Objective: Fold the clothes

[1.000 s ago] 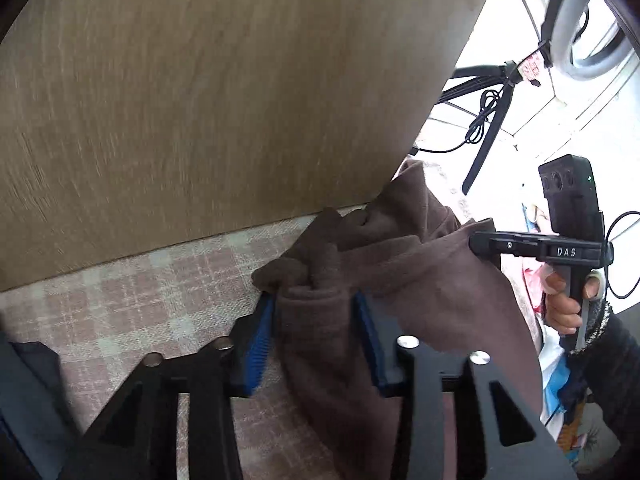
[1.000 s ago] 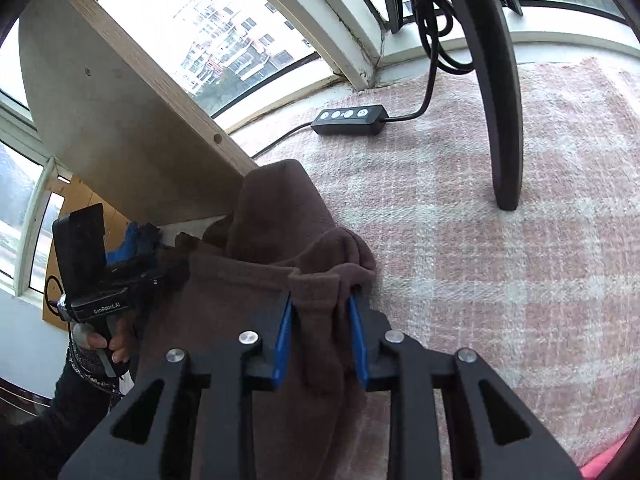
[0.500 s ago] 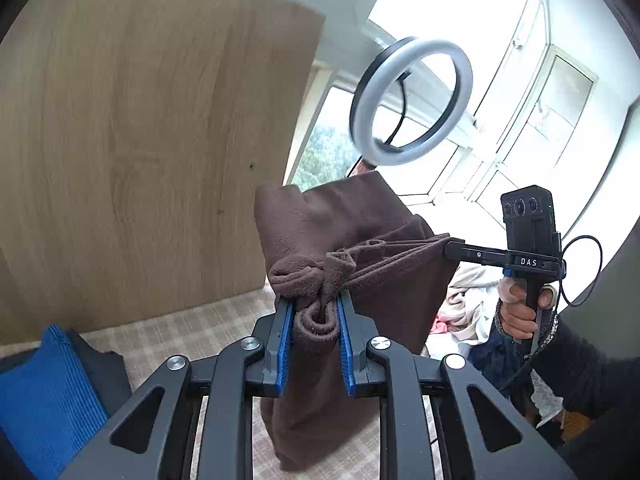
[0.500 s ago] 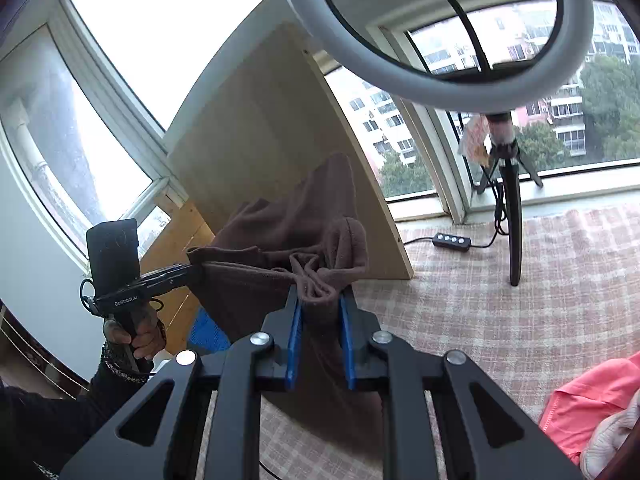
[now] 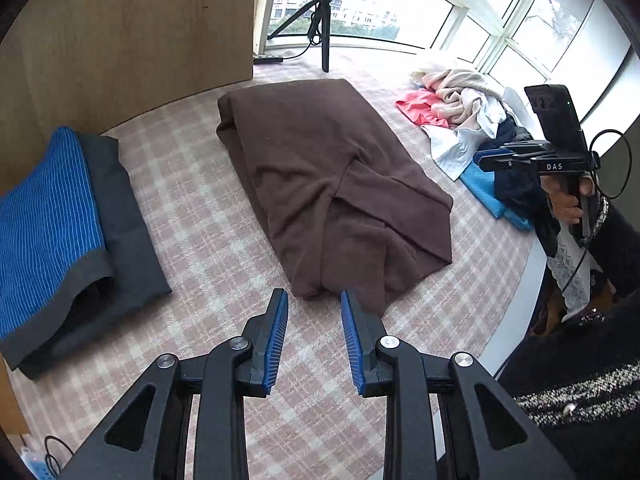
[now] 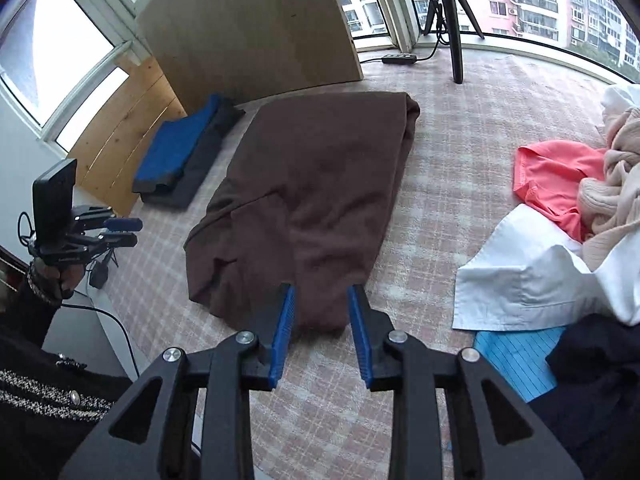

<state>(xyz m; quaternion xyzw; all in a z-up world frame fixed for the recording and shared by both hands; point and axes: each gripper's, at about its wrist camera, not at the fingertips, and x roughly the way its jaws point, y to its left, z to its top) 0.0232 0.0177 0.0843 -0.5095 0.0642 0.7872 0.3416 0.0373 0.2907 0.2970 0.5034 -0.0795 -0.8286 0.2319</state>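
Both hand-held grippers stand wide apart at the fingers and hold nothing: the left hand-held gripper (image 5: 313,300) hovers just at the near edge of the brown garment (image 5: 328,184), and the right hand-held gripper (image 6: 320,296) hovers over the same near edge from the other side

That brown garment lies flat on the pink checked cloth (image 5: 208,240) that covers the surface, folded into a long, roughly rectangular shape. Its long axis runs from the near edge by the blue fingers away toward the windows, with the far end close to the foot of the wooden board (image 5: 132,28) and the tripod leg (image 5: 325,52). A flap of the cloth is folded across its near half, with creases running diagonally

To its left, apart from it, lies a folded stack: a blue striped garment (image 5: 48,224) on top of a dark grey one (image 5: 128,232). To its right, also apart, sits a loose heap of clothes (image 5: 460,116), among them a coral piece, a beige knit, a white shirt and a light blue item

A black power strip (image 6: 400,59) lies on the cloth near the tripod. In each view the person's other hand (image 5: 566,200) grips the opposite handle, the sleeve dark and flecked
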